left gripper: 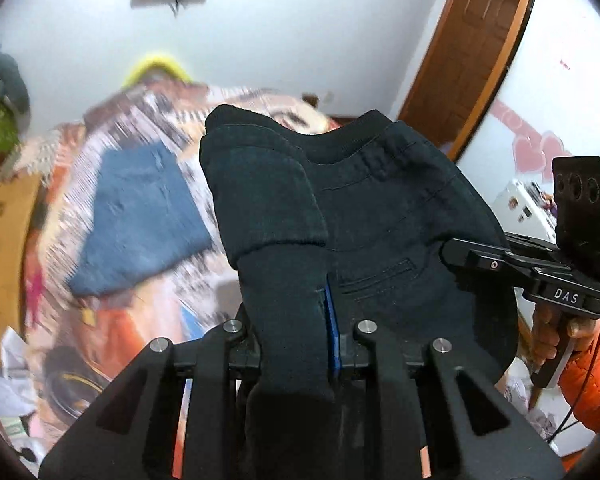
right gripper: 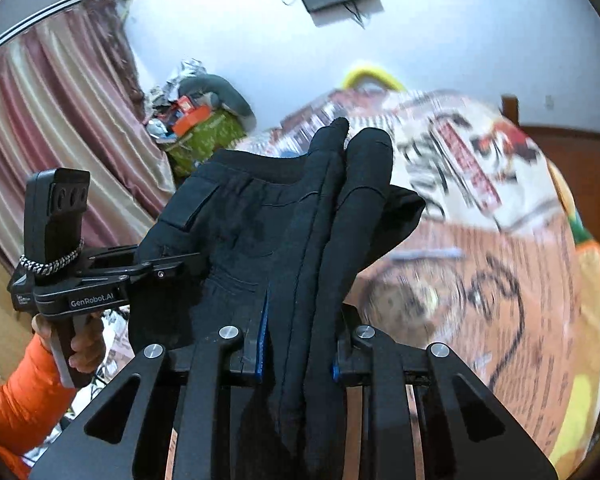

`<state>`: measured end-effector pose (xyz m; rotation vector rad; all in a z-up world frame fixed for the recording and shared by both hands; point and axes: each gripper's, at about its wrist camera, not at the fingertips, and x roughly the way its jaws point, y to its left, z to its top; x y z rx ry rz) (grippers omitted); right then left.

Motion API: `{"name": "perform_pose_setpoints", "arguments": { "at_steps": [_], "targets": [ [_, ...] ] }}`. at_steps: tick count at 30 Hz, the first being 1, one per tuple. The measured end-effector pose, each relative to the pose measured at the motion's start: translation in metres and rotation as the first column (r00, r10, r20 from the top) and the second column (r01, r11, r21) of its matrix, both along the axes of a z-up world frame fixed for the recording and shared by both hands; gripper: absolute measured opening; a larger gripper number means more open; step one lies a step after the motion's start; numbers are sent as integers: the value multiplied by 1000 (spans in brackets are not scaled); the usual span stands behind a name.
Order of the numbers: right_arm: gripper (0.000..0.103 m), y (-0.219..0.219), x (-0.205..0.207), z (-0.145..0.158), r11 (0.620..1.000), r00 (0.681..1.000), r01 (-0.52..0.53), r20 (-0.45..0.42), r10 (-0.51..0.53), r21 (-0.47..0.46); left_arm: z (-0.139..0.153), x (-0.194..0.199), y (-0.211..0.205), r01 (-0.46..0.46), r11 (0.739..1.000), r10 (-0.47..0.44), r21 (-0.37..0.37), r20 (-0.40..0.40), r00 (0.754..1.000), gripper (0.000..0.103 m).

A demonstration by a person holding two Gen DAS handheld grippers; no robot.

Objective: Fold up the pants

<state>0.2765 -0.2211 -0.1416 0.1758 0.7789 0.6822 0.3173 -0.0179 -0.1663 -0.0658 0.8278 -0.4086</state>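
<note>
Black pants (left gripper: 380, 208) hang in the air between both grippers, folded, with the waistband on top and a back pocket showing. My left gripper (left gripper: 320, 320) is shut on a bunched edge of the pants. My right gripper (right gripper: 300, 332) is shut on another thick bunch of the same pants (right gripper: 260, 216). The right gripper also shows in the left wrist view (left gripper: 476, 256), clamped on the pants' right edge. The left gripper shows in the right wrist view (right gripper: 168, 268), clamped on their left edge. The fingertips are hidden by cloth.
Below lies a bed with a patterned blanket (left gripper: 140, 128) (right gripper: 480, 184). Folded blue jeans (left gripper: 140, 216) lie on it. A cardboard box (left gripper: 0, 248) stands left, a wooden door (left gripper: 468, 48) right, a curtain (right gripper: 60, 120) and a clutter pile (right gripper: 200, 120) at the back.
</note>
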Motion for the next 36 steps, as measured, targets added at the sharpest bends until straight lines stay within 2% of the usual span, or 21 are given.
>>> {"name": "perform_pose_setpoints", "arguments": {
  "at_steps": [7, 12, 17, 21, 26, 36],
  "targets": [
    [20, 39, 32, 31, 999, 994, -44, 98, 43, 8, 35, 21, 40, -93, 996, 92, 3, 98, 991, 21],
    [20, 72, 66, 46, 997, 987, -82, 136, 81, 1, 47, 47, 73, -158, 987, 154, 15, 145, 977, 21],
    [20, 108, 100, 50, 993, 980, -113, 164, 114, -17, 46, 77, 108, -207, 978, 204, 2, 167, 965, 21],
    [20, 137, 128, 39, 992, 979, -125, 162, 127, -26, 29, 112, 133, -245, 969, 242, 3, 156, 958, 21],
    [20, 165, 164, 7, 992, 984, -126, 126, 129, -31, -6, 152, 160, -277, 961, 274, 5, 121, 954, 21],
    [20, 215, 225, -85, 988, 990, -128, 55, 133, -85, -111, 219, 198, -348, 937, 348, 21, -4, 938, 21]
  ]
}}
